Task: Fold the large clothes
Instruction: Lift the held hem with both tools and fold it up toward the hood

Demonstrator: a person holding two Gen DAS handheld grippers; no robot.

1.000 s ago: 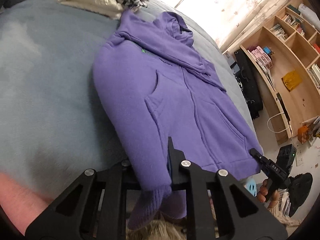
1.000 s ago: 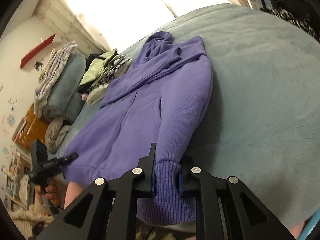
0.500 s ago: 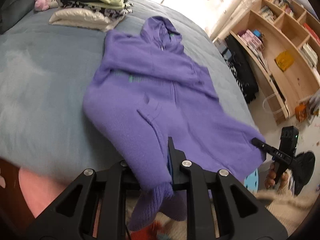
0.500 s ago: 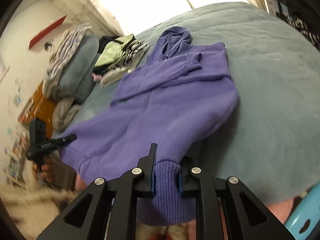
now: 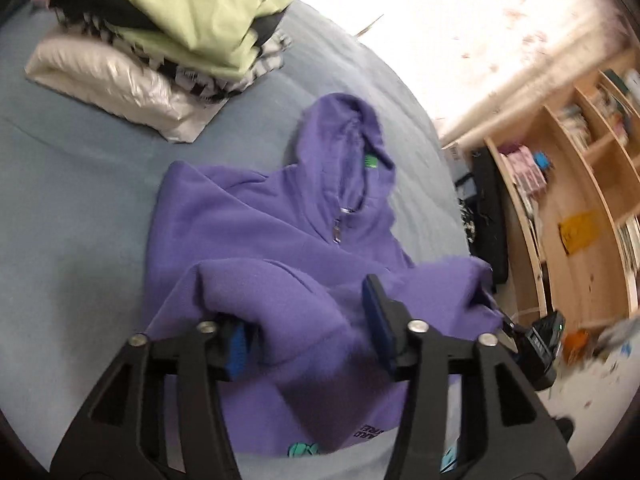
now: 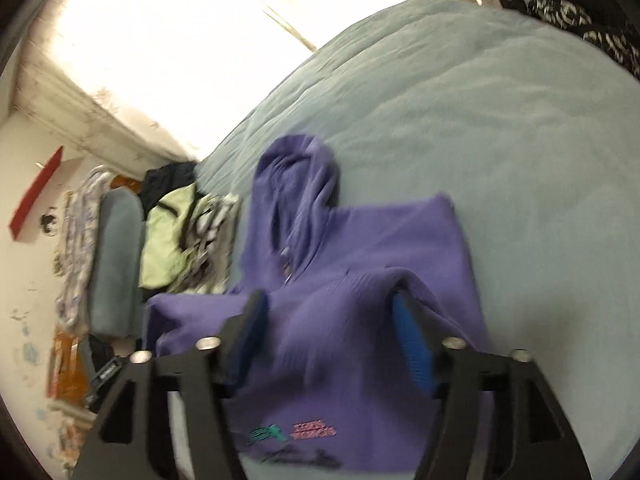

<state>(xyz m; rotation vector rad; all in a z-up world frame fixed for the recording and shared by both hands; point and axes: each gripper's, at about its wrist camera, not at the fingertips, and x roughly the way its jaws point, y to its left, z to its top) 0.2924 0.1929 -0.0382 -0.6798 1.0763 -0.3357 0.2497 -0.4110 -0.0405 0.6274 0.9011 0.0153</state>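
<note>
The purple hoodie (image 5: 280, 232) lies on the blue-grey bed (image 5: 80, 208), hood toward the window. Its lower half is folded up over the chest, and the back print (image 6: 312, 432) shows near the fold. My left gripper (image 5: 306, 332) hovers over the folded-up hem; its jaws are opening, with loose fabric bunched between them and draped at the left pad. My right gripper (image 6: 332, 332) is over the other hem corner of the hoodie (image 6: 360, 264); its jaws are opening wide, with cloth slack between the blue pads. Each view catches the other gripper at its edge.
A pile of folded clothes (image 5: 160, 40) sits at the head of the bed, beside grey pillows (image 6: 116, 264). Wooden shelves (image 5: 580, 200) and black bags (image 5: 484, 216) stand past the bed's right side. Bare bed (image 6: 500, 120) spreads right of the hoodie.
Both grippers carried the hem forward toward the hood, folding the lower half over the chest. Their jaws, shut on the hem before, now stand apart.
</note>
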